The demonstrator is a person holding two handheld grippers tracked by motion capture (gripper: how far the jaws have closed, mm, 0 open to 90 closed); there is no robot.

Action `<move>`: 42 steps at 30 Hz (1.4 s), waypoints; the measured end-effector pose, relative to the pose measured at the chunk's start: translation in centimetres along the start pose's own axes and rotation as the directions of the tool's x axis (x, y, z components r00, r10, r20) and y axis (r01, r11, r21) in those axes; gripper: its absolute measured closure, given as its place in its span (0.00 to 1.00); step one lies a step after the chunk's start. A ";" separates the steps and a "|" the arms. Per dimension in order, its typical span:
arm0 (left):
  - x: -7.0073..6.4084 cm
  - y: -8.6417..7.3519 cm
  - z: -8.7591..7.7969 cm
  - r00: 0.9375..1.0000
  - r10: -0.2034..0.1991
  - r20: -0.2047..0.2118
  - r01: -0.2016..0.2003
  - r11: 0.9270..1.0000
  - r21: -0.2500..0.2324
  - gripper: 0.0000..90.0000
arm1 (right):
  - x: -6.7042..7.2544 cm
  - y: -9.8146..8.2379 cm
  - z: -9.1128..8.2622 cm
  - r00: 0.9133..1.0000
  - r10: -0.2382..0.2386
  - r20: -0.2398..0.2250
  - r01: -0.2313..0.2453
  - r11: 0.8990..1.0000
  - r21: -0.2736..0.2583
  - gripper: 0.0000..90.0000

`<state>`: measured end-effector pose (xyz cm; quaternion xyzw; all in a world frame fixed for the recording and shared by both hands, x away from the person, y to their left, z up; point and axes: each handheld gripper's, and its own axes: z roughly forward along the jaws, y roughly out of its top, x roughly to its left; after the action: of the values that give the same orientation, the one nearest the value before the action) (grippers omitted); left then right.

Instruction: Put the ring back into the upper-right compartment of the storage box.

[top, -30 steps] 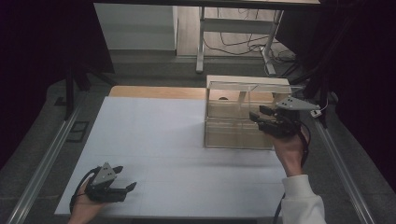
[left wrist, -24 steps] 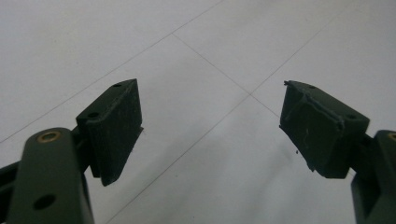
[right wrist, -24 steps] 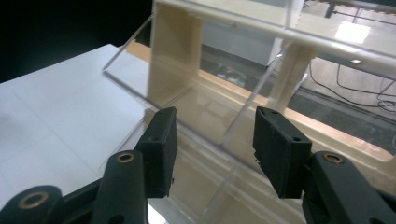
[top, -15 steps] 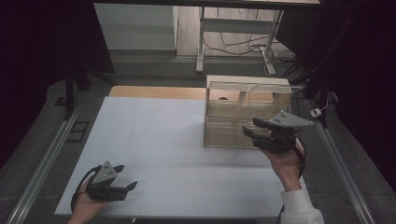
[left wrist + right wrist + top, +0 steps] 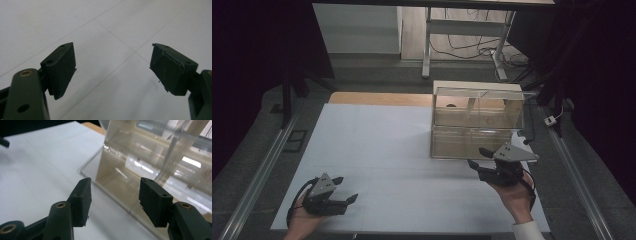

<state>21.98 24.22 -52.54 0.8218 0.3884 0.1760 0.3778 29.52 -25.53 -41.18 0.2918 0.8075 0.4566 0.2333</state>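
A clear plastic box (image 5: pixel 477 125) with inner partitions stands at the back right of the white table sheet (image 5: pixel 377 145). My right gripper (image 5: pixel 477 156) hangs just in front of the box's near right corner, pointing left. Its jaws are apart with nothing between them, and they have just been opening. In the right gripper view the box (image 5: pixel 150 157) is close ahead, beyond the right gripper (image 5: pixel 115 195). My left gripper (image 5: pixel 346 189) rests near the table's front left corner. The left gripper (image 5: pixel 112 65) is open over bare white sheet.
A wooden strip (image 5: pixel 377 98) borders the sheet at the back. Metal rails (image 5: pixel 257 175) run along the left side and the right side (image 5: pixel 577 175). Behind the table stand desk legs (image 5: pixel 427 45), with cables on the floor.
My right gripper has come down and towards the front edge, from beside the box's upper right front to just before its base, and its jaws stand wider. The left gripper has stayed put.
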 end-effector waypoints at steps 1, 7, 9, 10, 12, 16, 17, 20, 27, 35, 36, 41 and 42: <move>0.0 0.1 0.1 1.000 0.003 0.003 -0.003 1.000 -0.002 0.23 | 0.1 -0.4 -0.1 1.000 0.005 0.002 -0.005 1.000 0.004 0.47; 0.0 0.3 0.2 1.000 0.009 0.017 -0.009 1.000 -0.011 0.23 | 1.0 -3.0 -0.4 1.000 0.007 0.014 -0.008 0.999 0.046 0.46; 0.0 0.4 0.3 1.000 0.011 0.022 -0.010 1.000 -0.014 0.23 | 1.3 -3.7 -0.4 1.000 0.001 0.014 -0.002 0.999 0.053 0.45; 0.0 0.4 0.3 1.000 0.012 0.024 -0.012 1.000 -0.015 0.23 | 1.3 -4.0 -0.3 1.000 -0.002 0.013 0.001 0.998 0.058 0.45; 0.0 0.5 0.3 1.000 0.013 0.028 -0.013 1.000 -0.016 0.23 | 1.3 -4.8 -0.2 1.000 -0.002 0.007 0.001 0.998 0.061 0.44; 0.0 0.4 0.3 0.999 0.017 0.029 -0.017 1.000 -0.012 0.23 | 0.8 -7.0 -0.1 0.999 0.037 -0.001 -0.037 0.996 0.078 0.44; 0.0 0.4 0.3 0.999 0.017 0.028 -0.016 1.000 -0.013 0.23 | 0.7 -7.9 -0.2 0.999 0.045 -0.005 -0.045 0.995 0.088 0.43; 0.1 0.3 0.2 1.000 0.016 0.026 -0.016 1.000 -0.013 0.23 | 0.5 -8.6 -0.2 0.999 0.045 -0.005 -0.044 0.995 0.093 0.43; 0.1 0.0 0.0 1.000 0.011 0.020 -0.011 1.000 -0.011 0.23 | 0.0 -9.9 0.8 0.999 0.046 -0.024 -0.043 0.994 0.102 0.43; 0.1 -0.1 -0.1 1.000 0.013 0.012 -0.013 1.000 -0.008 0.23 | -0.1 -9.8 0.8 0.999 0.042 -0.017 -0.040 0.995 0.095 0.43; 0.1 -0.1 -0.2 1.000 0.012 0.012 -0.012 1.000 -0.008 0.23 | -0.1 -9.8 0.8 0.999 0.042 -0.017 -0.040 0.995 0.094 0.43; 0.1 -0.2 -0.1 1.000 0.012 0.013 -0.012 1.000 -0.004 0.23 | -0.1 -9.8 0.9 0.999 0.034 -0.018 -0.032 0.995 0.097 0.43; 0.1 -0.2 -0.1 1.000 0.014 0.012 -0.014 1.000 -0.003 0.23 | -0.1 -9.8 0.9 0.999 0.033 -0.018 -0.031 0.995 0.097 0.43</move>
<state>21.92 24.42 -52.61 0.8249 0.3803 0.1742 0.3802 27.64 -29.10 -50.11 0.3112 0.8260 0.4235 0.2038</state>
